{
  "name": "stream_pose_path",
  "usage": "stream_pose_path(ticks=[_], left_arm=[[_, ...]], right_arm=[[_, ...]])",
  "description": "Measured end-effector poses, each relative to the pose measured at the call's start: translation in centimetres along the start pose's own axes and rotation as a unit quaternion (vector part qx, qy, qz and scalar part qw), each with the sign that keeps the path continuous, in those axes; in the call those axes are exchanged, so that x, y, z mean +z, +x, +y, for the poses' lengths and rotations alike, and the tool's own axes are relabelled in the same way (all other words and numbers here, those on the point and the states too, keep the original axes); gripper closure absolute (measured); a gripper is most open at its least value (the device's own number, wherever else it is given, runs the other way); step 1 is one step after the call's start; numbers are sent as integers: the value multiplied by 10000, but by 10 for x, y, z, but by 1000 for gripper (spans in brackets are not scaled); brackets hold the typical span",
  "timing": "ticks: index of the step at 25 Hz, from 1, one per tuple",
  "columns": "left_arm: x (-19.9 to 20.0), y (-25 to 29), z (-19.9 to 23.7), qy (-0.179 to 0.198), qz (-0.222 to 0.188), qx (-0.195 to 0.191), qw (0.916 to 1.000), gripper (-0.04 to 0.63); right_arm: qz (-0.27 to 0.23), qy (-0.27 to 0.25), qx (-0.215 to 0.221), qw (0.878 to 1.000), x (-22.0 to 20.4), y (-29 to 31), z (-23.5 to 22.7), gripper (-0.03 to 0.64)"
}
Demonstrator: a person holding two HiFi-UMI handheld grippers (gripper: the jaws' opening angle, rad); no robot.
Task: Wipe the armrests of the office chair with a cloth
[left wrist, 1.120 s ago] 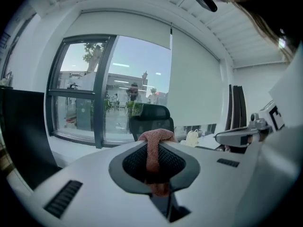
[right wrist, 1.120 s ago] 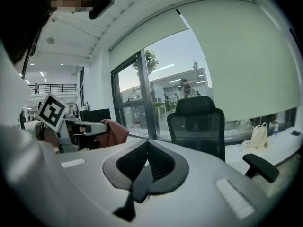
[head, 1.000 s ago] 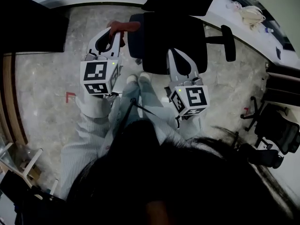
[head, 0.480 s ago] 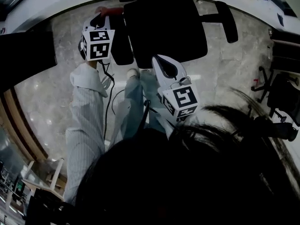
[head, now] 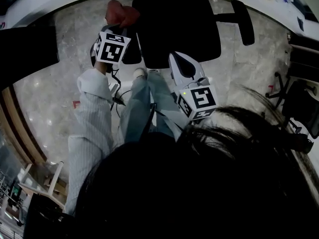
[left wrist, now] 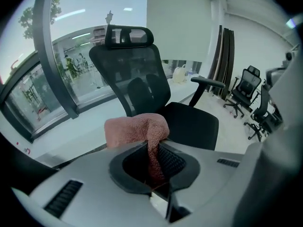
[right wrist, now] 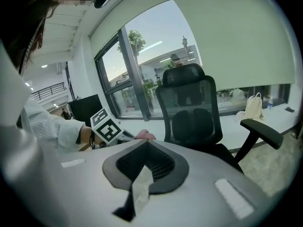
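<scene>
1. Cloth (head: 121, 13): pink and bunched, held in the left gripper (head: 118, 28). The jaws are clamped on a hanging fold, and the left gripper view shows the rest heaped over the jaw tips.
2. Change at left: a second ago the bundle sat beside the far part of the left armrest (head: 131, 46), with the tool drawn back toward the person. Since then the sleeved arm has stretched out. In the last half second the bundle has edged in toward the pad's far end. It now looks to be at or just over that end. I can't confirm contact with the pad, as no view shows the underside of the bundle.
3. Reading: a wiping pass on the left armrest is either starting or at one end of its stroke. Most of the pad's length toward the person lies uncovered, so I judge this side unfinished.
4. Centre: office chair (head: 177, 26) has kept its place, with the front of its seat toward the person.
5. Right gripper (head: 179, 61): jaws together on nothing. It hovers over the front edge of the seat, about where it hung a second ago, and plays no part yet.
6. Right armrest (head: 242, 21): well apart from both tools, with no cloth near it. I judge it untouched, to be wiped after the left.
</scene>
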State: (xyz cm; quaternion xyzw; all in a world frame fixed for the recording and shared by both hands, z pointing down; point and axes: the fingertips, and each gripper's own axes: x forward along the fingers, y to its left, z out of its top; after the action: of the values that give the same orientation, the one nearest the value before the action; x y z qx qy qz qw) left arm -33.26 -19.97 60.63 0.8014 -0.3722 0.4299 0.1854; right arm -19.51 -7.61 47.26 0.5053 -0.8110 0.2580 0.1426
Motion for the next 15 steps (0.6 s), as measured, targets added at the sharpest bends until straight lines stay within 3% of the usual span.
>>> stream_pose_path(ticks=[4, 9, 15], left_arm=[[-24, -20, -42, 166, 172, -412, 9989, 563], [-57, -51, -98, 876, 345, -519, 9942, 563], [-86, -77, -128, 965, 430, -748, 9916, 563]], right_arm=[[-127, -88, 31, 9999, 12, 2, 4, 615], [-297, -141, 86, 9994, 28, -8, 12, 615], [-372, -195, 200, 9989, 35, -12, 21, 615]])
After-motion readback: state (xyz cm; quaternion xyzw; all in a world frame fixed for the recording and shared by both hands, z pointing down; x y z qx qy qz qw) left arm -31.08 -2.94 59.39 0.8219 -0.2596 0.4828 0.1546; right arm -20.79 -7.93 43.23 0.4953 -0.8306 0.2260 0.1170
